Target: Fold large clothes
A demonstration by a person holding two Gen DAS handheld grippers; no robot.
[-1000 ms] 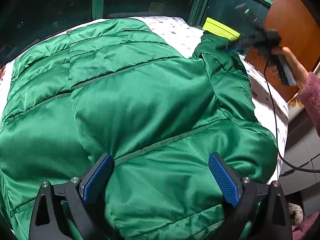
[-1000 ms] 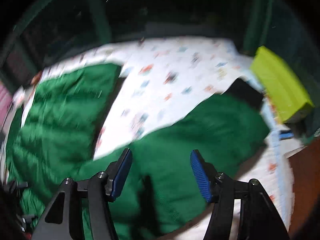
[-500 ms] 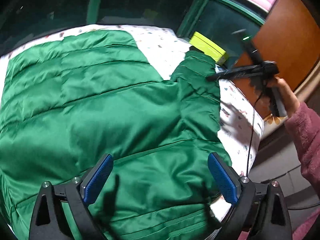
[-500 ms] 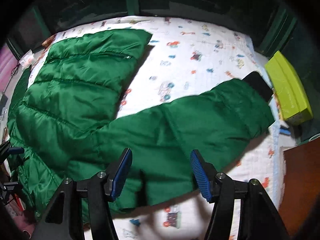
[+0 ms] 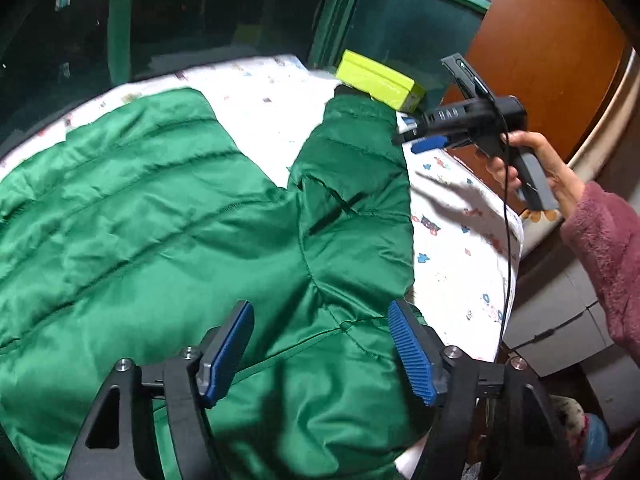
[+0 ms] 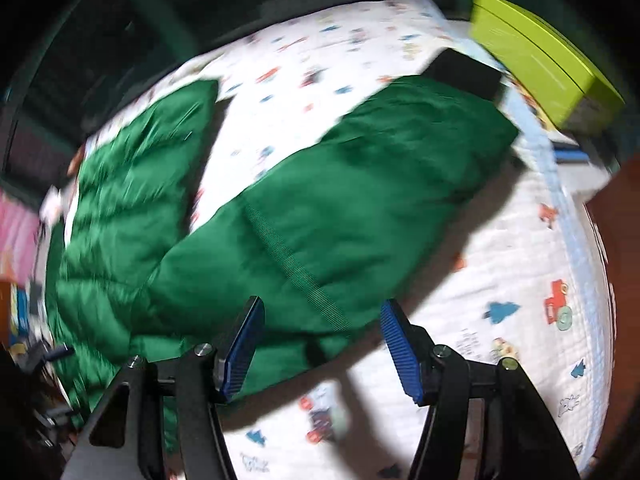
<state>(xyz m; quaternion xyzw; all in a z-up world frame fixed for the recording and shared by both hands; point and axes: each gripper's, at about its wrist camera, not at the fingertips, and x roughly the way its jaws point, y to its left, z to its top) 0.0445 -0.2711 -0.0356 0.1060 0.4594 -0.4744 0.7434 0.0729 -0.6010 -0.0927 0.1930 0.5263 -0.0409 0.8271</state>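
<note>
My left claw (image 5: 320, 346), just narrowing, and spread right claw (image 6: 320, 344) hover empty over the green jacket (image 5: 160, 240), its sleeve (image 6: 380, 184) toward two o'clock, ready for folding.

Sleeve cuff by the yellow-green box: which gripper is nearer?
Right. The right gripper hovers beside the sleeve cuff; the left gripper is back over the jacket's shoulder.

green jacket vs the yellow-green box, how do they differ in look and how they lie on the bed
The green jacket is soft, quilted and shiny, spread wide and flat across the patterned bedsheet; the yellow-green box is small, rigid and flat-sided. The jacket fills most of the bed, while the box sits at its far edge by the window. The jacket's sleeve stretches out towards the box. Neither is gripped by any fingers.
</note>
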